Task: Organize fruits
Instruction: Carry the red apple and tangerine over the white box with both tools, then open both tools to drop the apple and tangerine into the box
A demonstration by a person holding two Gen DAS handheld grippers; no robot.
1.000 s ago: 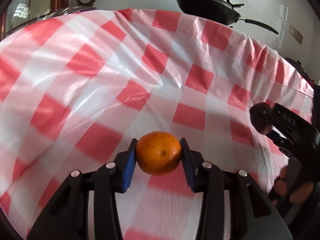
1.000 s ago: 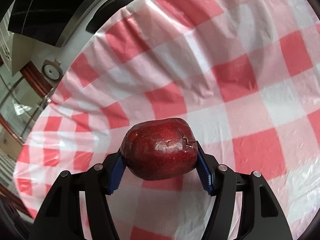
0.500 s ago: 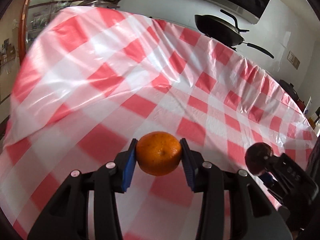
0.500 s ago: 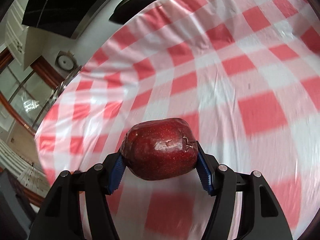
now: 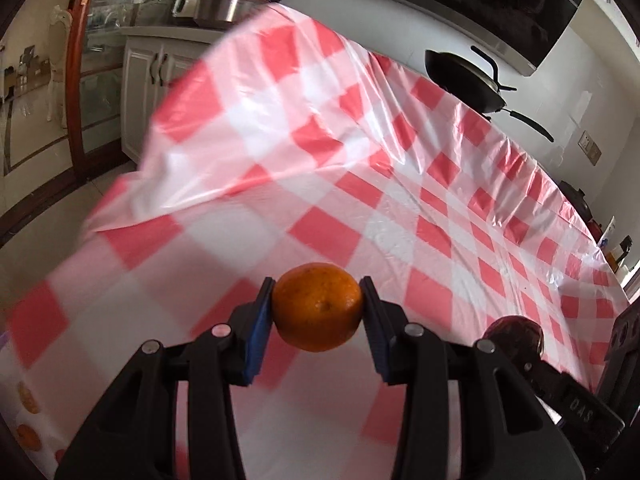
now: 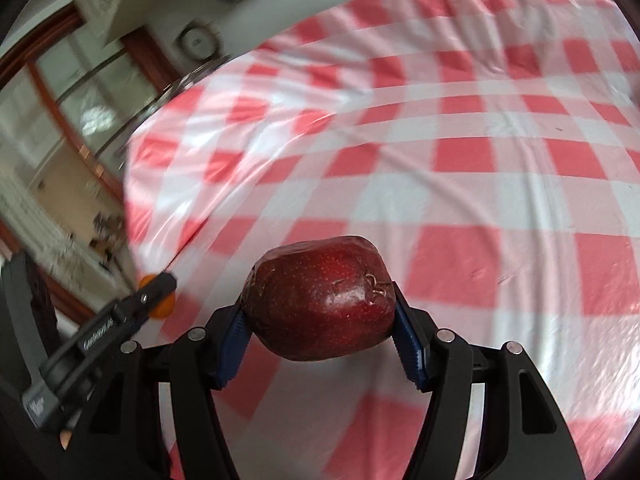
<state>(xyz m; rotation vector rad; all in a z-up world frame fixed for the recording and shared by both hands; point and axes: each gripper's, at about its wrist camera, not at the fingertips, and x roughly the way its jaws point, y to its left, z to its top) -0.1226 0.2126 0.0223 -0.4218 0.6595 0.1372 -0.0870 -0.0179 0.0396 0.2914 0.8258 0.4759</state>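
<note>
A: Left gripper [image 5: 318, 306], nearest the lens: fingers [image 5: 258, 332] clenched on a mandarin orange [image 5: 318, 306], blue pads pressed against both its sides. Fruit clear of the surface, held above the cloth.

B: Right gripper [image 6: 320, 312]: fingers [image 6: 408, 340] grasping a dark red apple [image 6: 320, 300], pads tight on either flank. Skin glossy, speckled, with a small scar on the upper right. Also held off the surface.

A: From the left wrist view, the right gripper [image 5: 516, 334] shows at the lower right edge, the apple [image 5: 516, 334] a dark lump at its tip, just beside my own right finger.

B: And from the right wrist view, the left gripper [image 6: 156, 292] pokes in at the lower left, with a sliver of the mandarin orange [image 6: 160, 304] showing orange past its finger. The two grippers are near each other, side by side.

A: Below both: red-and-white checked plastic tablecloth [image 5: 400, 200], wrinkled and shiny, draped over the surface's left edge.

B: Same tablecloth [image 6: 460, 160] here, blurred toward the left.

A: Lower left corner, a patch of cloth or tray printed with orange slices [image 5: 24, 420]; cannot tell which.

B: Farther back?

A: A black wok [image 5: 464, 76] beyond the far edge, a range hood [image 5: 460, 0] above it, a steel pot [image 5: 216, 4] and white cabinets [image 5: 148, 80] at the left.
</note>
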